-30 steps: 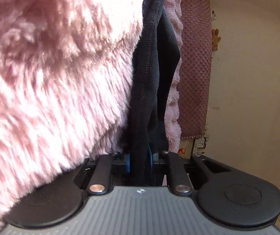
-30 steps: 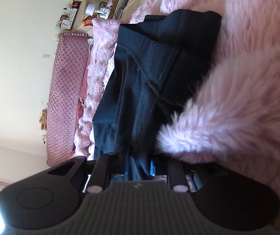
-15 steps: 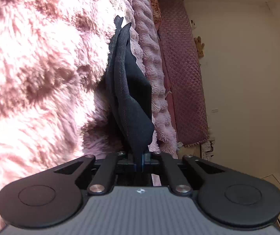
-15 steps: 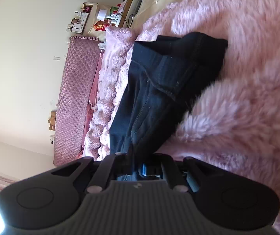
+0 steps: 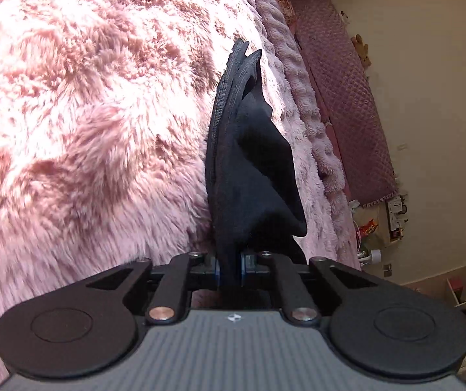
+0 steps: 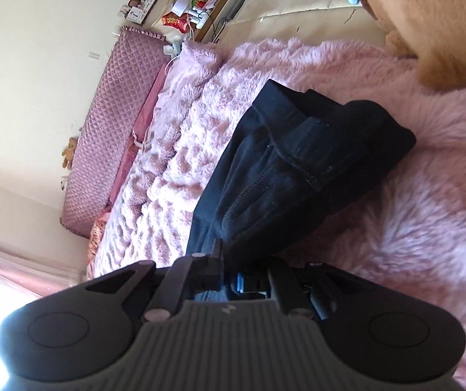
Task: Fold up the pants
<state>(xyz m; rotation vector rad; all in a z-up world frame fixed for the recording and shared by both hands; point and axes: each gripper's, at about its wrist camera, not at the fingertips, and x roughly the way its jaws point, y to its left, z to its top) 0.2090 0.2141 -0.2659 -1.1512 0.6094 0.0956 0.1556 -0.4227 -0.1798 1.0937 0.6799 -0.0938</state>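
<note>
Black pants point(image 6: 285, 169): lying bunched on pink shaggy blanket point(image 5: 86, 114) covering the bed, waistband end away from the cameras. Left hand-held gripper point(image 5: 230, 265): jaws closed narrow on a fold of the pants fabric, which rises edge-on ahead of it. Right hand-held gripper point(image 6: 229, 277): jaws clamped on the near edge of the pants. Quilted mauve headboard point(image 6: 112, 123) against cream wall. Brown plush toy point(image 6: 434, 22) at blanket's far corner.

Bright daylight, window glare, fisheye-warped edges
</note>
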